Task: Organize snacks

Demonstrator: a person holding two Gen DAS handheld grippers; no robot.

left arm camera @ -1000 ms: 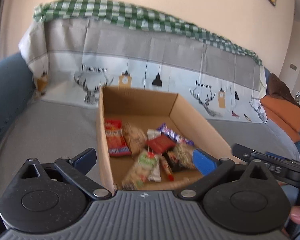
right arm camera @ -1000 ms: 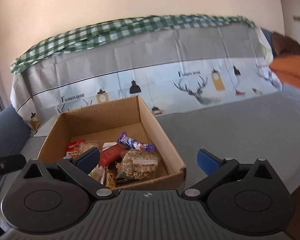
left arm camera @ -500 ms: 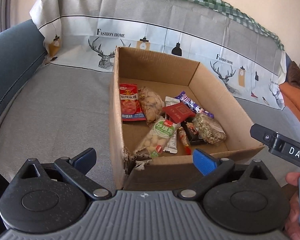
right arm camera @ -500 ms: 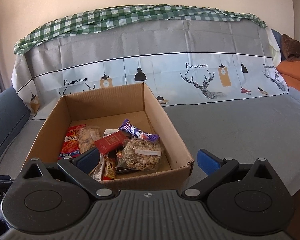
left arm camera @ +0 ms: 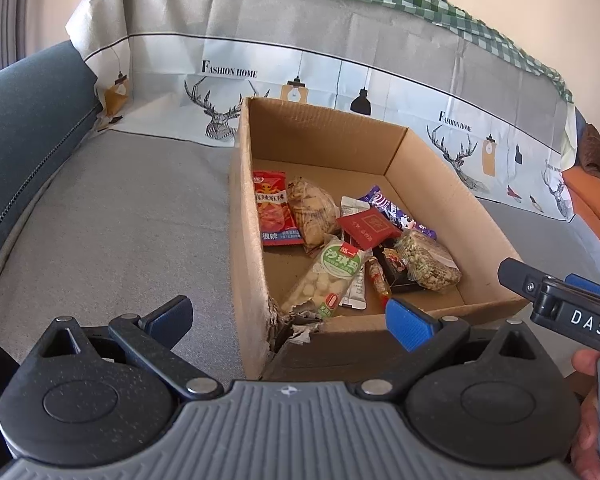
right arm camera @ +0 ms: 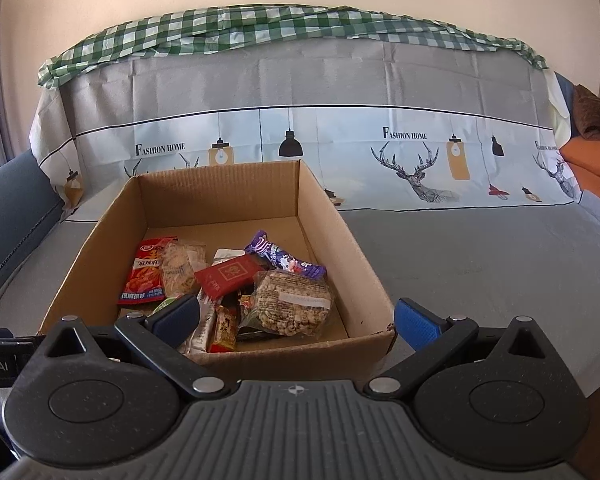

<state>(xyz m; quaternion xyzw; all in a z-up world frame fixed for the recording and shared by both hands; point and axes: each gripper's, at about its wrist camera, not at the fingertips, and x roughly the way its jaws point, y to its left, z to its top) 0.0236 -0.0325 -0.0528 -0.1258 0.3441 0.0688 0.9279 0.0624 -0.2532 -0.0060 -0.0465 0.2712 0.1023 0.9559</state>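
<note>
An open cardboard box (left arm camera: 440,184) (right arm camera: 332,216) sits on a grey sofa seat. It holds several snack packs: a red chili pack (left arm camera: 274,210) (right arm camera: 146,270), a clear cracker bag (left arm camera: 312,210), a green-white pack (left arm camera: 332,272), a red flat pack (left arm camera: 368,228) (right arm camera: 228,274), a purple bar (right arm camera: 282,260) and a nut brittle pack (left arm camera: 428,266) (right arm camera: 294,306). My left gripper (left arm camera: 288,318) is open and empty, just before the box's torn near-left corner. My right gripper (right arm camera: 296,320) is open and empty, over the box's near wall; it also shows in the left wrist view (left arm camera: 560,304).
The grey sofa seat (left arm camera: 112,220) (right arm camera: 480,256) spreads to both sides of the box. A printed cloth (right arm camera: 380,152) covers the backrest. A dark blue armrest (left arm camera: 24,108) stands at the left, orange cushions (right arm camera: 592,168) at the far right.
Both grippers tilted down and moved nearer the box, which now fills more of each view. Both stay open and empty.
</note>
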